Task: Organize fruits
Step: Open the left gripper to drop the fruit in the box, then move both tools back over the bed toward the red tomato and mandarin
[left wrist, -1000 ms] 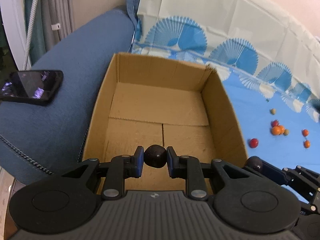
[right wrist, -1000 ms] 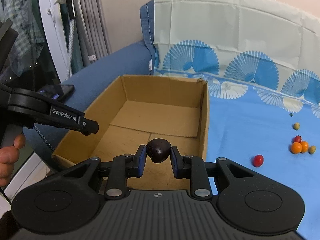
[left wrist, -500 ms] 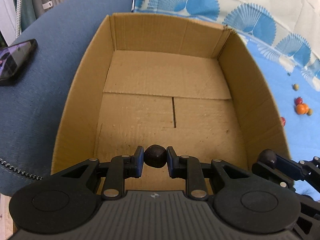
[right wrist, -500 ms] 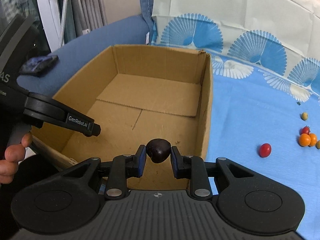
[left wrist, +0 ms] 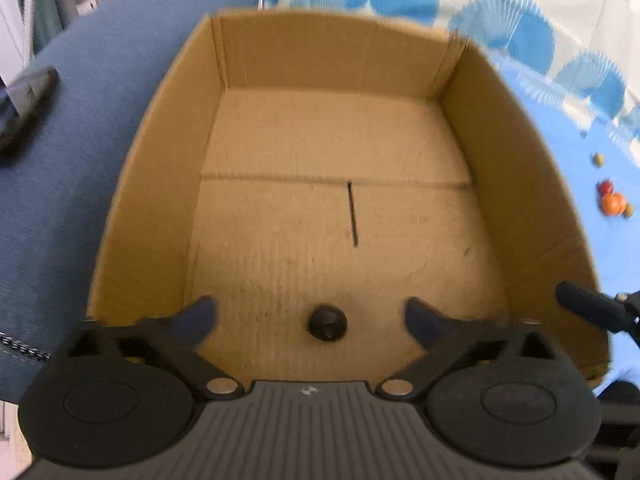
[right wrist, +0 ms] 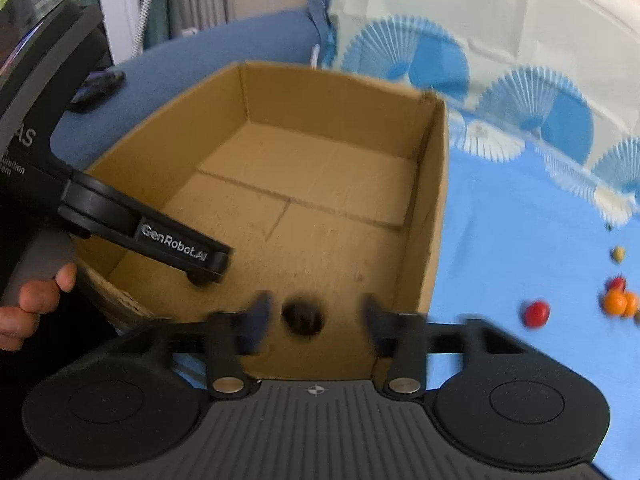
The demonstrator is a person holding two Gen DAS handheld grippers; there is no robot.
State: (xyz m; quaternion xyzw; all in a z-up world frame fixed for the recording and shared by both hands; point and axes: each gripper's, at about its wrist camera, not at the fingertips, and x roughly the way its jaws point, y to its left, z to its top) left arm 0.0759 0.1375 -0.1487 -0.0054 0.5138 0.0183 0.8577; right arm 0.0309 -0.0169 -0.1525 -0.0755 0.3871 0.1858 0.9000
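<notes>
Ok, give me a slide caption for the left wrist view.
Left gripper opening above the cardboard box, a dark fruit free between its fingers.

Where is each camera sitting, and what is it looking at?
Left wrist: it sits on the left gripper, looking steeply down into the cardboard box; its opening jaws stand clear of a dark fruit.
Right wrist: it sits on the right gripper, looking down over the box's near right corner; its opening jaws flank another dark fruit, and a hand shows.
Both see the box and the orange fruits on the blue cloth.
</notes>
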